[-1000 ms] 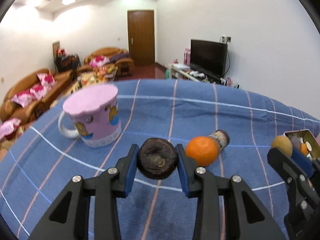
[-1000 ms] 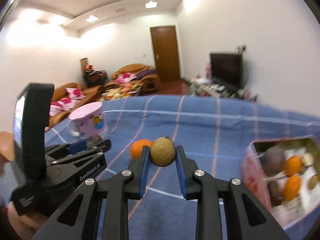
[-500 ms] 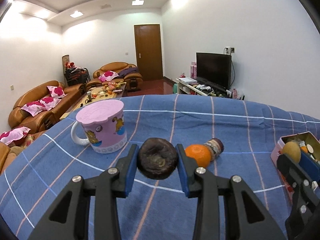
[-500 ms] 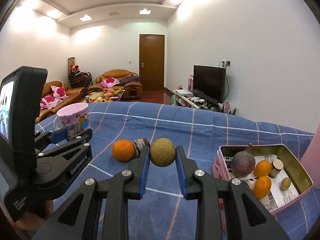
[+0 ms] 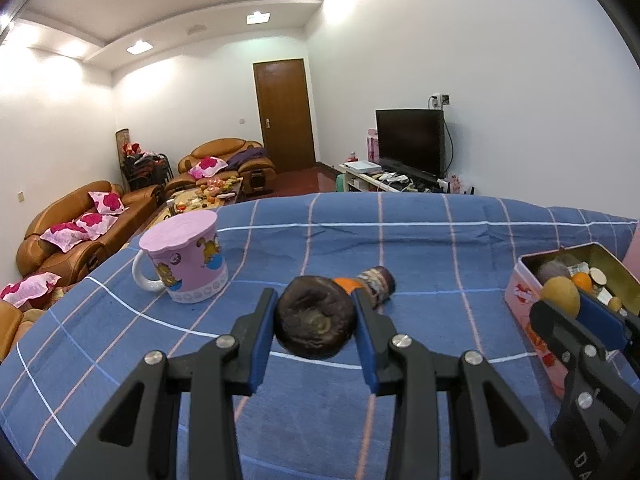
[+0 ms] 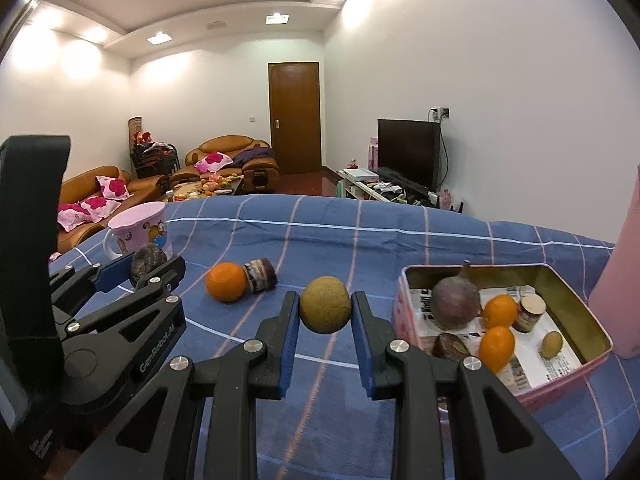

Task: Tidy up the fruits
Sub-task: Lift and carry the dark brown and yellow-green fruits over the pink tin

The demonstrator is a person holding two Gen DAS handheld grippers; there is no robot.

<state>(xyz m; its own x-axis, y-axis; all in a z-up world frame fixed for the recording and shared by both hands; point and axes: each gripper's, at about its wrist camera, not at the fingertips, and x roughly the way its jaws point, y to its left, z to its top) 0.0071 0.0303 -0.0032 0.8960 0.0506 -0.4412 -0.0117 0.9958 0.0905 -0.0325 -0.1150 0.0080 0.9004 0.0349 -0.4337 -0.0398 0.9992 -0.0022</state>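
While both loads are carried clear of the blue checked cloth (image 6: 400,248), a dark wrinkled round fruit (image 5: 315,322) is clamped by the left gripper (image 5: 315,330) & a tan round fruit (image 6: 326,310) by the right gripper (image 6: 326,316), beside the pink rectangular tin (image 6: 568,376), presumably for deposit w/ fruit already inside.

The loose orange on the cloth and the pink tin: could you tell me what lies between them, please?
In the right wrist view, the yellow-green fruit held by the right hand-held gripper sits between the orange and the pink tin.
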